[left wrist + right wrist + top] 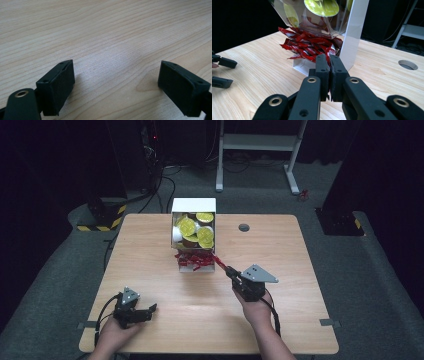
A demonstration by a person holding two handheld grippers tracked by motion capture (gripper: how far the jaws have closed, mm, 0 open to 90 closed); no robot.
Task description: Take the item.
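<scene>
Between the black fingers [337, 72] of the right gripper [329, 65] we find a thin red sachet [220, 263], clenched at one end; the rest of it runs back to the heap of red foil sachets [308, 47] in the lower compartment of the white dispenser box [194, 205]. That box stands at the far middle of the pale wooden desk [165, 295], with gold-lidded round pods [187, 226] stacked behind its clear front.

We judge the main hazard to be the grip itself: the hold is on a narrow edge of slick foil, so a quick pull could let the sachet slip free or tear. A second hazard is drag. The sachets lie tangled, and a neighbour may come out with the gripped one and spill onto the desk. Nothing steadies the light box, so a hard tug could slide or tip it and shift the pods.

The left gripper [116, 77] rests low over bare desk, well apart from the box, its fingers released and holding nothing.
</scene>
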